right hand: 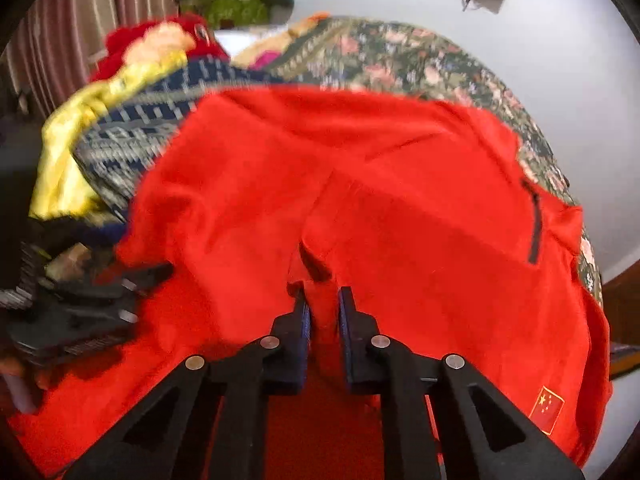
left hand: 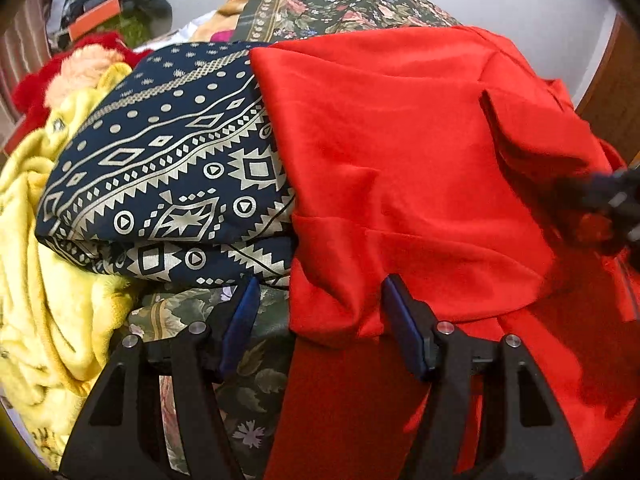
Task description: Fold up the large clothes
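Right hand-held gripper pinches red garment; left hand-held gripper wide; edges blurred

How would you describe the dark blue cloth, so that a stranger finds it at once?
Start at the big red garment that covers the middle of the pile. Directly beside it, toward the yellow fleece blanket, lies the dark blue cloth, folded. It alone carries pale geometric bands of diamonds, dots and zigzags; its neighbours are plain or floral.

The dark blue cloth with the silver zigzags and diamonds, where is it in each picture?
Left wrist view: the folded dark blue cloth with silver patterns lies left of centre, beside the bright red fleece garment.
Right wrist view: same cloth, blurred, upper left, behind the red garment.
Shared landmark: fluffy yellow blanket on its left.
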A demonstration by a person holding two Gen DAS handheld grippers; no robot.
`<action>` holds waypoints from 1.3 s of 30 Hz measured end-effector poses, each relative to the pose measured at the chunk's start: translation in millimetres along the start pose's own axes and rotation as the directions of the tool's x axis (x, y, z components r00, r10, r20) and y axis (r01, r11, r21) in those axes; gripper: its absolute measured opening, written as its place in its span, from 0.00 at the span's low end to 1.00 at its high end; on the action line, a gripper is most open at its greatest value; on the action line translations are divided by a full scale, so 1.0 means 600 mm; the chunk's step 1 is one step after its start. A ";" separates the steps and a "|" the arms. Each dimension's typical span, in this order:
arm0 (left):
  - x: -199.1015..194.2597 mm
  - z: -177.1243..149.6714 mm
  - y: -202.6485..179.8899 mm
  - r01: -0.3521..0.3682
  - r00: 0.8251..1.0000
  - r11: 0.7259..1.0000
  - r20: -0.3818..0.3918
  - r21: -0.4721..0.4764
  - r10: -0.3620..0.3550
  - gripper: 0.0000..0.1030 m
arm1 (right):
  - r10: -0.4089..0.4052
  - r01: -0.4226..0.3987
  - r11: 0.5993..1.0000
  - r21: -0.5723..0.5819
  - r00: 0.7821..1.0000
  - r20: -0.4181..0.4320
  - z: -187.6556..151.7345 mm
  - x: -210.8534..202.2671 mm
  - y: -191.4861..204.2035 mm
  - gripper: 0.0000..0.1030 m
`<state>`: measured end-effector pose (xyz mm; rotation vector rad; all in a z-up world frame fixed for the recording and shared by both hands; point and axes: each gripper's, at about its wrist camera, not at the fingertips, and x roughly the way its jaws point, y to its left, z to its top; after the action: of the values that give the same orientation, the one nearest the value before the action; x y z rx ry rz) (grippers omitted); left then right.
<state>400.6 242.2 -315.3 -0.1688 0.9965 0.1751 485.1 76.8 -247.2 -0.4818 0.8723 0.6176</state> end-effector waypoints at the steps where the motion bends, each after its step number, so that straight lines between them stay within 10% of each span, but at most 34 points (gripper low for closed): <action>1: 0.000 0.000 0.000 -0.003 1.000 1.000 0.001 0.002 0.003 0.62 | 0.013 -0.013 1.000 0.013 1.000 0.022 0.003 -0.018 -0.008 0.09; 17: -0.002 -0.007 -0.001 -0.032 0.999 0.999 0.004 -0.011 0.032 0.64 | -0.076 0.004 0.949 0.314 0.973 0.216 -0.078 -0.259 -0.241 0.09; 30: -0.113 0.069 -0.067 -0.039 0.995 0.998 0.096 0.055 0.033 0.63 | -0.076 0.027 0.923 0.383 0.991 0.112 -0.187 -0.205 -0.319 0.09; 39: -0.027 0.071 -0.176 0.110 0.993 0.986 -0.067 0.128 -0.102 0.63 | -0.047 0.060 0.963 0.264 0.997 -0.057 -0.147 -0.078 -0.264 0.09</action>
<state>450.1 147.7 -272.7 -0.1066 1.0527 0.0069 519.6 -106.9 -236.2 -0.2776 0.9710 0.4317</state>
